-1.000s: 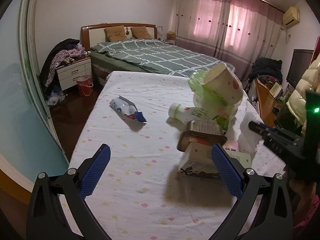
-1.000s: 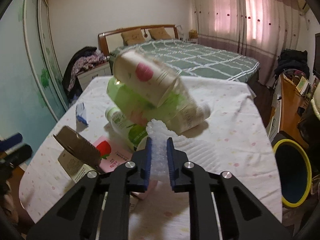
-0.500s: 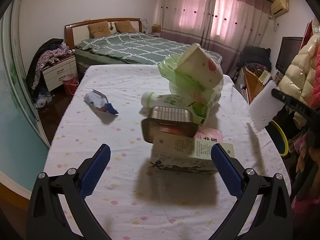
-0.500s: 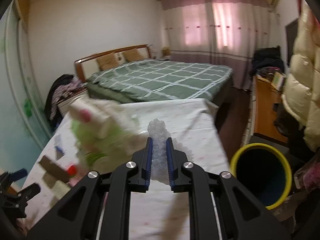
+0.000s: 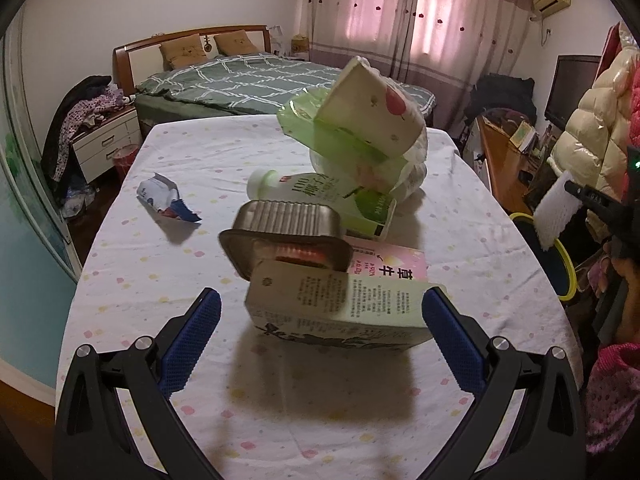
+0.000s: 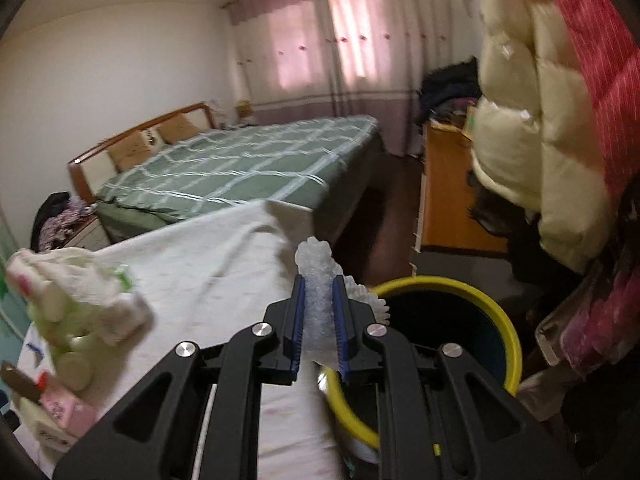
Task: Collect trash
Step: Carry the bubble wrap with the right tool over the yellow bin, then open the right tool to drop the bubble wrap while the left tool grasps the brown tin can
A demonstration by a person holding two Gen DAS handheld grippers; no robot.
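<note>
My right gripper point(image 6: 319, 312) is shut on a piece of white bubble wrap point(image 6: 316, 280) and holds it at the table's right edge, just left of a yellow-rimmed bin point(image 6: 448, 344). The wrap point(image 5: 554, 216) and the bin point(image 5: 562, 276) also show in the left wrist view. My left gripper point(image 5: 320, 332) is open low over the table, its pads on either side of a milk carton point(image 5: 340, 308). Behind the carton lie an open tin point(image 5: 284, 236), a white bottle point(image 5: 304, 190), a pink box point(image 5: 384, 266) and a green-and-white pile with a paper cup point(image 5: 368, 120).
A torn blue-and-white wrapper point(image 5: 166, 200) lies on the white dotted tablecloth point(image 5: 160, 280) at the left. A bed point(image 5: 256, 80) stands beyond the table. A wooden desk point(image 6: 448, 200) and hanging coats point(image 6: 532, 140) crowd the right side by the bin.
My right gripper has carried the bubble wrap from the trash pile rightward to the bin. My left gripper has moved in on the milk carton, still open.
</note>
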